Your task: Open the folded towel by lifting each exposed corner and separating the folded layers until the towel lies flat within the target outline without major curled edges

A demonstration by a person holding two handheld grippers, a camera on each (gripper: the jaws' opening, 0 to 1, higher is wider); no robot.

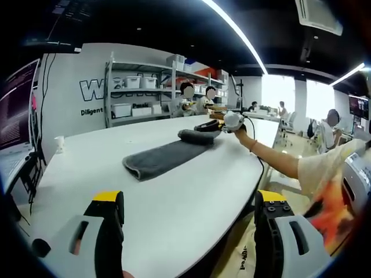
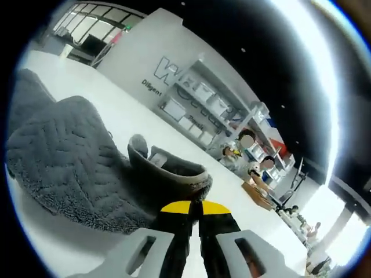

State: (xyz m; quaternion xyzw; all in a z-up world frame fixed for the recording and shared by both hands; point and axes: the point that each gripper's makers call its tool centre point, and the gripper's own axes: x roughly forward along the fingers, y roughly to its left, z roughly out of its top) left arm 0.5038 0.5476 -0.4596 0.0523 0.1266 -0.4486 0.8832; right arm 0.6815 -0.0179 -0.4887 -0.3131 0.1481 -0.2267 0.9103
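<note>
A grey towel point(image 1: 168, 157) lies folded in a long strip on the white table point(image 1: 87, 174). Its far end point(image 1: 197, 136) is bunched and lifted. A person's hand holds my right gripper point(image 1: 215, 124) at that far end. In the right gripper view the towel point(image 2: 64, 156) spreads to the left, and a curled edge point(image 2: 174, 174) rises right at the yellow tips of my right gripper point(image 2: 195, 209), whose jaws are shut on it. My left gripper point(image 1: 190, 202) hovers over the near table edge, well short of the towel, with its jaws wide open and nothing between them.
A laptop point(image 1: 14, 145) and a small white bottle point(image 1: 59, 143) stand at the table's left side. Shelves with white bins point(image 1: 139, 92) line the back wall, and people sit beyond the table. The table's curved edge point(image 1: 255, 174) runs down the right.
</note>
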